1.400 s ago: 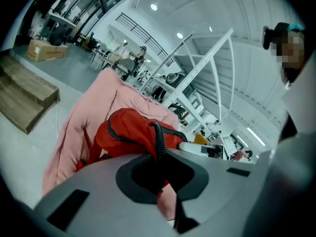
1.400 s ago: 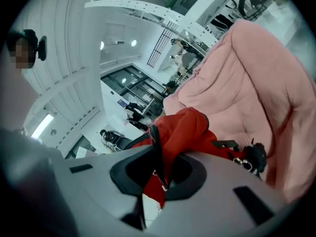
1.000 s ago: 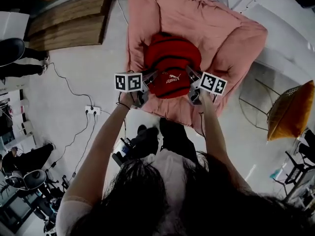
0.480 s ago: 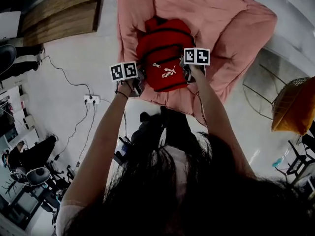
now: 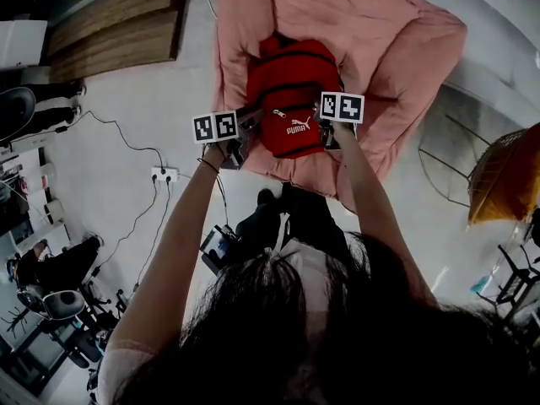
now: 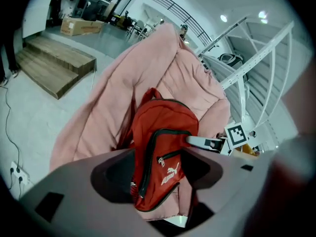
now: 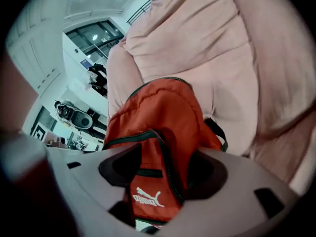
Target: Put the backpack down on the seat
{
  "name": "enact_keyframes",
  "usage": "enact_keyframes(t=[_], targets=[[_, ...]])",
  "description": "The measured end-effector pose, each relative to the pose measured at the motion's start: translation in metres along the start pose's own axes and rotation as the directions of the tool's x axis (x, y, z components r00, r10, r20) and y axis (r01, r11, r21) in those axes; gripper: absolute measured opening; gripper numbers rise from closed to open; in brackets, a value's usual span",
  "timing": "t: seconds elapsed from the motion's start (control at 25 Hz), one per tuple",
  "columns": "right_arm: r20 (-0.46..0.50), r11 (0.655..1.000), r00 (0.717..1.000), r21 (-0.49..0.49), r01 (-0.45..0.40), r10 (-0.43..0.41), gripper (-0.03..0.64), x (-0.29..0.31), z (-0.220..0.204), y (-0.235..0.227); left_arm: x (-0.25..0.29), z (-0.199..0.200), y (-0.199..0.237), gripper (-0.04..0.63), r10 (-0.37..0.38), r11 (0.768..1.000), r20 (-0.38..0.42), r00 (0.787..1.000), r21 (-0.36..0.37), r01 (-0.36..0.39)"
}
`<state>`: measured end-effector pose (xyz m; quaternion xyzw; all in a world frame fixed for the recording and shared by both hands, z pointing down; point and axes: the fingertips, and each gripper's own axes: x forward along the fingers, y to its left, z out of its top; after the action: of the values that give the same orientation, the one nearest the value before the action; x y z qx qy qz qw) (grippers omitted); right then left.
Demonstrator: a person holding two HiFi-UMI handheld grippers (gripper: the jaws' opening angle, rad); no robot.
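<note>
The one brand I can read is PUMA, in white letters with a leaping-cat mark just above them. It stands on the front pocket of the red backpack, close to its lower edge. Both my gripper views show the same white print, tilted.

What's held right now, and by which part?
Nothing gripped: left gripper and right gripper are opening, the red backpack between their fingers at its lower sides; it rests on the pink seat.
</note>
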<state>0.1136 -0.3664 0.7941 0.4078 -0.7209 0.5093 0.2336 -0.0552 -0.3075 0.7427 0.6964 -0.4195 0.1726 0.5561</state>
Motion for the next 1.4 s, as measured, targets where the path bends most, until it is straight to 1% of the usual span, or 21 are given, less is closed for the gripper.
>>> enact_keyframes(t=[0.12, 0.2, 0.24, 0.32, 0.4, 0.48, 0.56, 0.72, 0.84, 0.92, 0.96, 1.0, 1.12, 1.16, 1.24, 1.4], targets=[[0.062, 1.0, 0.998, 0.028, -0.014, 0.012, 0.247, -0.028, -0.003, 0.003, -0.028, 0.001, -0.004, 0.279, -0.031, 0.999, 0.04, 0.999, 0.017, 0.031], [0.096, 0.999, 0.995, 0.029, -0.025, 0.023, 0.247, -0.046, -0.007, 0.009, -0.05, 0.003, -0.012, 0.279, -0.062, 0.997, 0.074, 0.995, 0.06, 0.058], [0.116, 0.999, 0.993, 0.02, -0.026, 0.023, 0.247, -0.055, -0.009, 0.012, -0.062, 0.005, -0.015, 0.279, -0.069, 0.994, 0.098, 0.993, 0.09, 0.06], [0.167, 1.0, 0.986, -0.015, -0.014, 0.016, 0.247, -0.073, -0.011, 0.019, -0.084, 0.008, -0.022, 0.279, -0.08, 0.989, 0.149, 0.986, 0.139, 0.059], [0.233, 0.998, 0.972, -0.064, -0.002, 0.017, 0.247, -0.099, -0.008, 0.033, -0.104, 0.004, -0.036, 0.279, -0.12, 0.983, 0.188, 0.975, 0.163, 0.089], [0.29, 0.993, 0.956, -0.114, -0.016, 0.049, 0.247, -0.129, -0.01, 0.057, -0.127, -0.006, -0.052, 0.279, -0.168, 0.973, 0.221, 0.961, 0.196, 0.124], [0.331, 0.984, 0.938, -0.171, -0.045, 0.1, 0.246, -0.158, -0.02, 0.087, -0.154, -0.019, -0.069, 0.279, -0.221, 0.957, 0.26, 0.94, 0.243, 0.158], [0.388, 0.96, 0.902, -0.265, -0.089, 0.191, 0.245, -0.207, -0.04, 0.15, -0.209, -0.04, -0.104, 0.279, -0.333, 0.924, 0.344, 0.878, 0.307, 0.23], [0.434, 0.951, 0.873, -0.292, -0.099, 0.224, 0.238, -0.233, -0.062, 0.196, -0.25, -0.06, -0.119, 0.278, -0.388, 0.901, 0.382, 0.839, 0.351, 0.256], [0.468, 0.95, 0.851, -0.291, -0.108, 0.24, 0.219, -0.248, -0.081, 0.223, -0.271, -0.077, -0.124, 0.251, -0.413, 0.882, 0.39, 0.823, 0.396, 0.256], [0.482, 0.951, 0.84, -0.287, -0.118, 0.25, 0.202, -0.253, -0.092, 0.236, -0.281, -0.087, -0.125, 0.233, -0.421, 0.873, 0.387, 0.821, 0.419, 0.25], [0.494, 0.951, 0.83, -0.28, -0.132, 0.261, 0.187, -0.258, -0.103, 0.249, -0.291, -0.097, -0.123, 0.219, -0.422, 0.865, 0.38, 0.823, 0.442, 0.24], [0.514, 0.952, 0.811, -0.259, -0.164, 0.28, 0.137, -0.264, -0.139, 0.284, -0.318, -0.123, -0.114, 0.182, -0.411, 0.846, 0.36, 0.838, 0.494, 0.203], [0.515, 0.953, 0.811, -0.256, -0.163, 0.277, 0.126, -0.266, -0.15, 0.293, -0.324, -0.13, -0.112, 0.17, -0.41, 0.842, 0.356, 0.839, 0.502, 0.198], [0.504, 0.952, 0.82, -0.266, -0.152, 0.272, 0.115, -0.271, -0.173, 0.307, -0.332, -0.145, -0.108, 0.153, -0.417, 0.839, 0.351, 0.839, 0.504, 0.206], [0.468, 0.944, 0.84, -0.298, -0.141, 0.274, 0.103, -0.284, -0.206, 0.321, -0.34, -0.172, -0.106, 0.132, -0.43, 0.843, 0.358, 0.829, 0.488, 0.227]])
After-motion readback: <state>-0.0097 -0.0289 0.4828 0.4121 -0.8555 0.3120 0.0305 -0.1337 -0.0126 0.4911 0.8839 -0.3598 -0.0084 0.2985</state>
